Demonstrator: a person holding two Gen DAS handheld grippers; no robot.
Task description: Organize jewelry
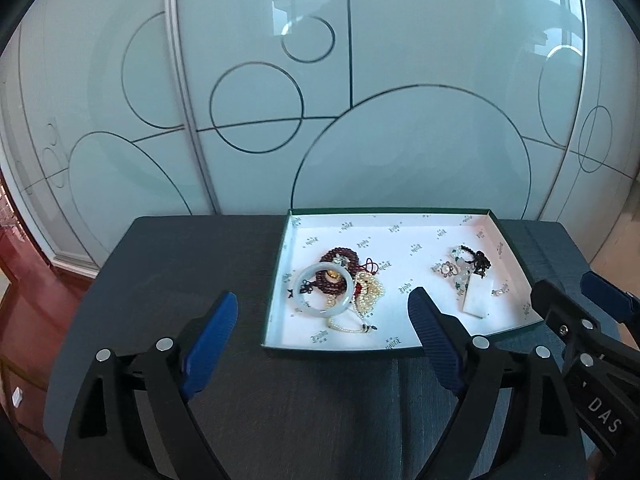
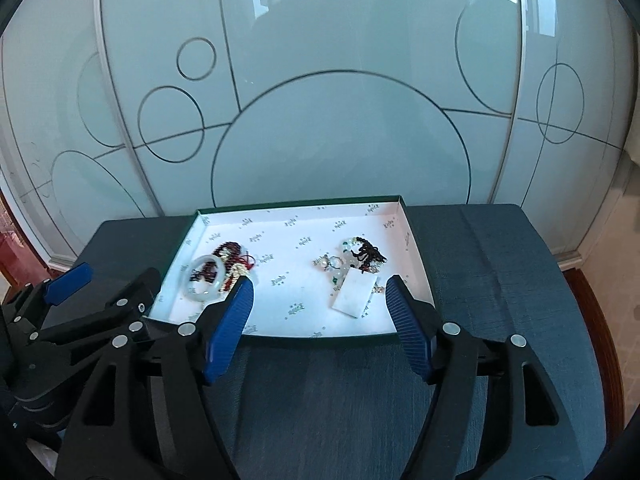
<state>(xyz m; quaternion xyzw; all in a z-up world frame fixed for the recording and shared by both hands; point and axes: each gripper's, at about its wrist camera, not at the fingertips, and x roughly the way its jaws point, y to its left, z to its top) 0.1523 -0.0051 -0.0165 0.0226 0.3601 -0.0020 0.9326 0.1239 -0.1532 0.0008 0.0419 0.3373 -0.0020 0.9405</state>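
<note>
Jewelry [image 1: 340, 288] lies in two clusters inside our shallow box [image 1: 276, 280]. We hold left gripper [image 1: 322, 312] and right gripper [image 2: 320, 298] both spread, empty, near its front rim.

Shallow box [image 1: 516, 252] on table [image 1: 192, 264], set toward the far edge, right of centre in the left wrist view, left of centre in the right wrist view [image 2: 416, 256]. Inside, two clusters, well apart. Left cluster near the box's left wall: bangle [image 1: 325, 290] lying on top of bead strand [image 1: 340, 258], pearl strand [image 1: 366, 292] just right of and before it, trailing toward the near wall. Right cluster toward the far right corner: flat card [image 1: 478, 300] nearest, brooch [image 1: 445, 269] at its far left, dark beaded cord [image 1: 480, 260] behind. Panelled wall [image 1: 400, 140] behind the table's far edge.
</note>
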